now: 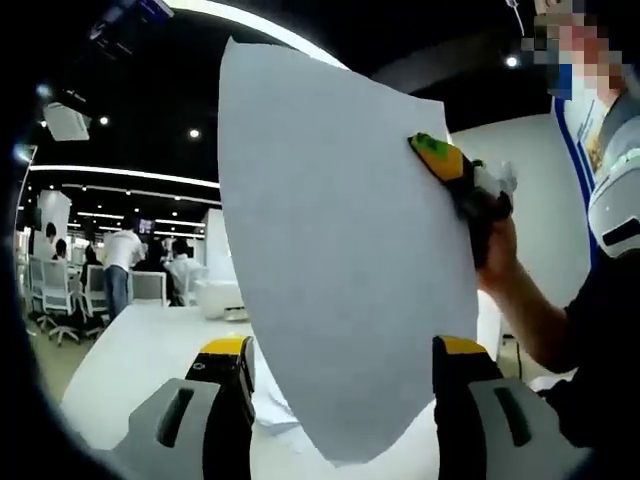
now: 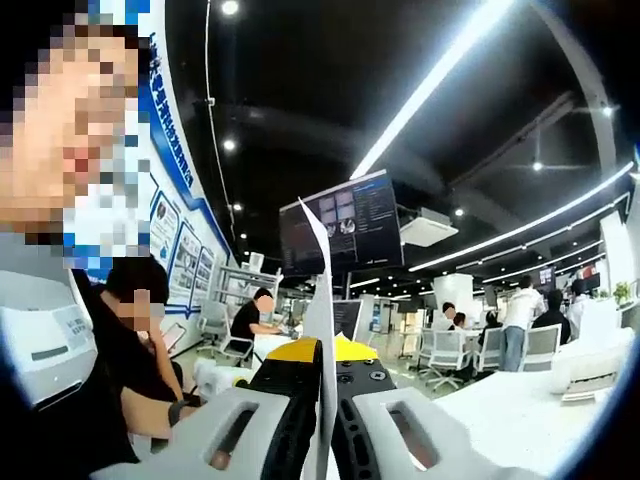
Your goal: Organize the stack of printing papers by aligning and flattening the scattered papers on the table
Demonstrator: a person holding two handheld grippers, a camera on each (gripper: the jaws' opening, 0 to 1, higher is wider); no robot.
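left gripper view: a single sheet of white printing paper (image 1: 340, 270) is held up in the air, facing the camera, well above the white surface (image 1: 150, 350). the sheet's lower corner hangs between the left tongs (image 1: 345, 375), whose two yellow-tipped jaws stand wide apart on either side of it; whether either jaw touches the paper cannot be told. the right tongs (image 1: 450, 165) enter from the right and pinch the sheet's right edge near the top; a person's hand (image 1: 497, 250) grips them from behind. more white paper (image 1: 275, 410) lies on the surface behind the left jaw, its outline mostly hidden by the jaw and the raised sheet. the raised sheet blocks the middle of the room. to the left, office chairs (image 1: 60, 290) and standing people (image 1: 122, 265) appear small and indistinct.

right gripper view: the right tongs (image 2: 325, 385) are closed tight on the sheet (image 2: 322, 300), which is seen edge-on as a thin white strip rising between the jaws. its flat faces are not visible from here. a hanging monitor (image 2: 345, 225) sits behind it; its screen content is too small to read. a seated person (image 2: 135, 350) is at left, partly cut off. a white surface (image 2: 500, 400) extends at lower right, with something white (image 2: 595, 365) on its far end, unclear what it is.
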